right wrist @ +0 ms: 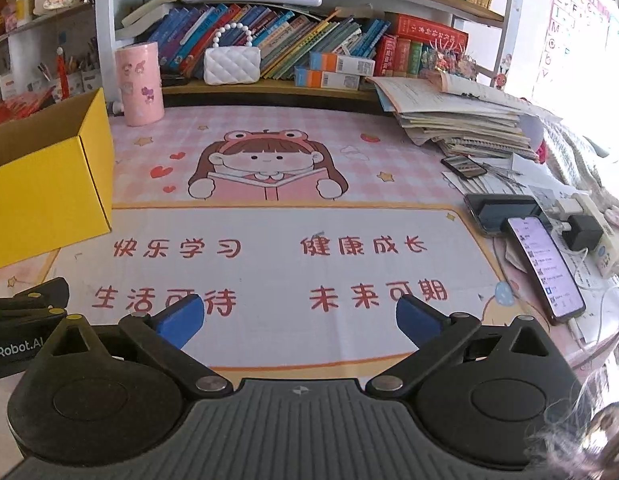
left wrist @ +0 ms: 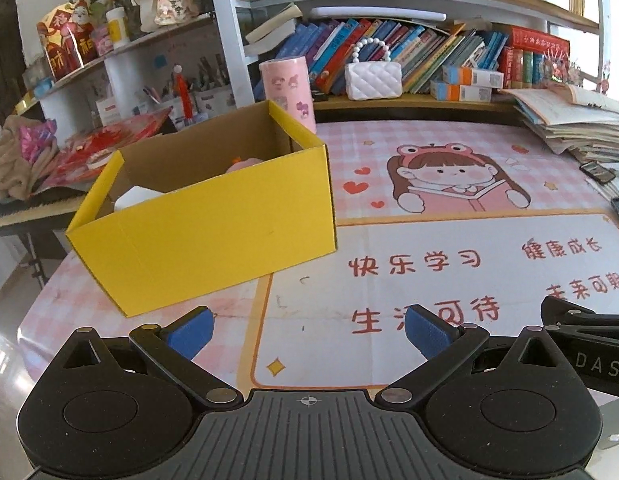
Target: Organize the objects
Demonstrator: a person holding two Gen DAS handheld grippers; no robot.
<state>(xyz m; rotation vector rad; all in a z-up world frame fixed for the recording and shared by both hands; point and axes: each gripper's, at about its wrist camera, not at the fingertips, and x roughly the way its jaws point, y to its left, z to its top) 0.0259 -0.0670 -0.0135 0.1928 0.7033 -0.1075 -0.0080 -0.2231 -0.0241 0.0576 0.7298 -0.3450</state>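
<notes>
A study desk under packed bookshelves, and a pink cartoon desk mat (right wrist: 269, 264) spreads out in front of me. My left tongs (left wrist: 309, 330) hang over the mat with the blue pads wide apart and nothing between them. My right tongs (right wrist: 299, 316) are just the same, spread wide and empty.

The yellow box (left wrist: 213, 232) sits on the left part of the mat, open at the top, with something white and something pink already lying inside; what they are I cannot tell. The middle of the mat is bare, so I judge the sorting is nearly done or paused.

Now the risks. On my right a lit phone (right wrist: 545, 268) lies by a charger and loose cables; a careless swing there could snag a cord or shove the phone. Behind it a stack of papers (right wrist: 461, 120) leans, ready to slide. The pink cylinder (left wrist: 287, 92) stands upright just behind the box; bump the box and it may topple. The box is light cardboard, so a clipped rim would skid it. A white handbag (right wrist: 231, 62) sits well back on the shelf.
</notes>
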